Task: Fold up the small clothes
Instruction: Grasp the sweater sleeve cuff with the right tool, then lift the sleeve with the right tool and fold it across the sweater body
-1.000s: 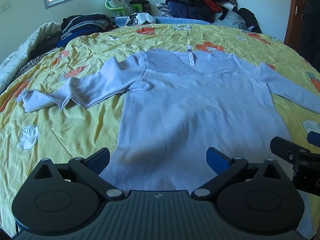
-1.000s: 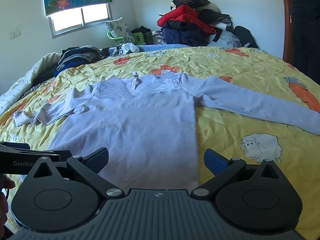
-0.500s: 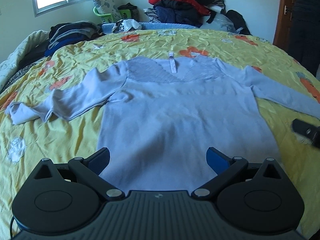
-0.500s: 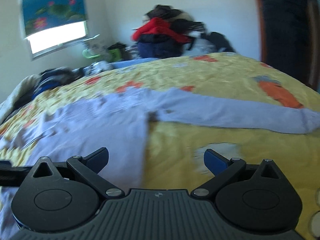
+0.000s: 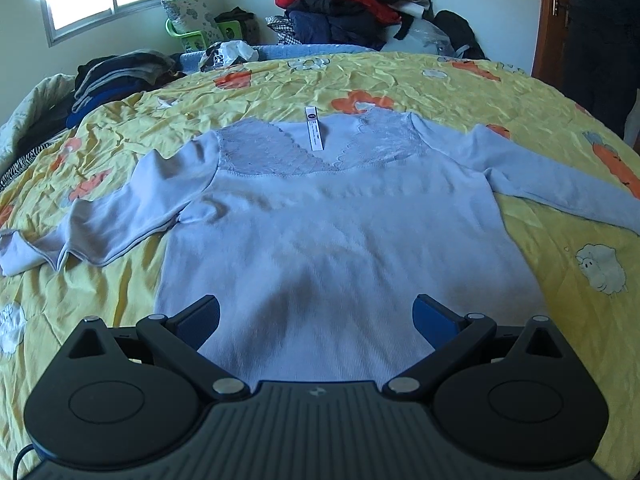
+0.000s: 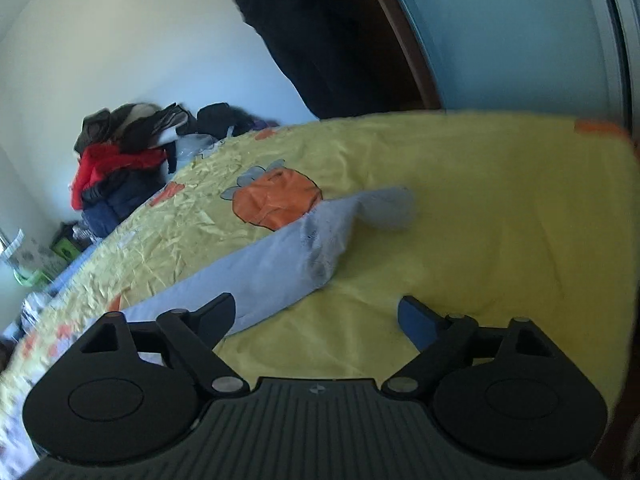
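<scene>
**Two open claws over a blue top on the bed**

At the bottom of the left wrist view, the left gripper (image 5: 316,316) tips down over the hem of the light blue top (image 5: 332,232), jaws wide, holding nothing. The top lies flat across the middle of the yellow bedspread (image 5: 256,92).

In the right wrist view, the right gripper (image 6: 316,318) is rolled sideways. Its jaws have just been closing a little, still apart and empty. The sleeve (image 6: 280,264) lies just past its left finger.
</scene>
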The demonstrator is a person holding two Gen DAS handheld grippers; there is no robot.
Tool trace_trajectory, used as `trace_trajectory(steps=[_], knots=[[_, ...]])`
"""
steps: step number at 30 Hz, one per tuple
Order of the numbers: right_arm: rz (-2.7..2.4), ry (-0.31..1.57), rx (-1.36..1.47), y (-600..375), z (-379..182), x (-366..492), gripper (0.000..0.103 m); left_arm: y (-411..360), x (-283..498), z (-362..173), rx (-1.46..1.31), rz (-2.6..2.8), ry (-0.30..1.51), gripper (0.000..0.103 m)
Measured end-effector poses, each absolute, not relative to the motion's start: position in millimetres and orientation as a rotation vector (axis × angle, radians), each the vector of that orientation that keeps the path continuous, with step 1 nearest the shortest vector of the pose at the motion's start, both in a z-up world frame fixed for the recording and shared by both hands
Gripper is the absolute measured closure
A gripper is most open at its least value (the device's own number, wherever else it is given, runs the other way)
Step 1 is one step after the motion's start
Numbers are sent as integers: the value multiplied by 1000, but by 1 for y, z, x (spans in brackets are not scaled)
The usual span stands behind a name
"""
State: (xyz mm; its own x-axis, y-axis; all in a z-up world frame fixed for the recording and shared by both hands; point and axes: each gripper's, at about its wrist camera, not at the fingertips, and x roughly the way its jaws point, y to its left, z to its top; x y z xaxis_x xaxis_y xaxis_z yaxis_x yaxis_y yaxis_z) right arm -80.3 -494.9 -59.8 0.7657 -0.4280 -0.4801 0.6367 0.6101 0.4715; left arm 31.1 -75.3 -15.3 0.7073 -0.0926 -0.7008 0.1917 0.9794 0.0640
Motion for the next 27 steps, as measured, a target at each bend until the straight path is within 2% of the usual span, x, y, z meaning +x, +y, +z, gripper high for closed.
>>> trace_trajectory(steps=[7, 10, 16, 20, 23, 27], knots=[[-493, 283, 848, -505, -75, -40, 21, -77, 38, -19, 138, -156, 781, 0], [-489, 241, 871, -509, -81, -21, 27, -77, 38, -19, 136, -157, 778, 0], [-552, 174, 939, -532, -89, -4, 58, -75, 46, -15, 125, -146, 769, 0], [-576, 192, 983, -546, -95, 9, 88, -71, 53, -15, 117, -126, 773, 0], [-577, 190, 1003, -548, -98, 8, 93, -68, 57, -18, 121, -110, 786, 0], [-559, 180, 987, -541, -90, 9, 94, -63, 60, -21, 114, -92, 793, 0]])
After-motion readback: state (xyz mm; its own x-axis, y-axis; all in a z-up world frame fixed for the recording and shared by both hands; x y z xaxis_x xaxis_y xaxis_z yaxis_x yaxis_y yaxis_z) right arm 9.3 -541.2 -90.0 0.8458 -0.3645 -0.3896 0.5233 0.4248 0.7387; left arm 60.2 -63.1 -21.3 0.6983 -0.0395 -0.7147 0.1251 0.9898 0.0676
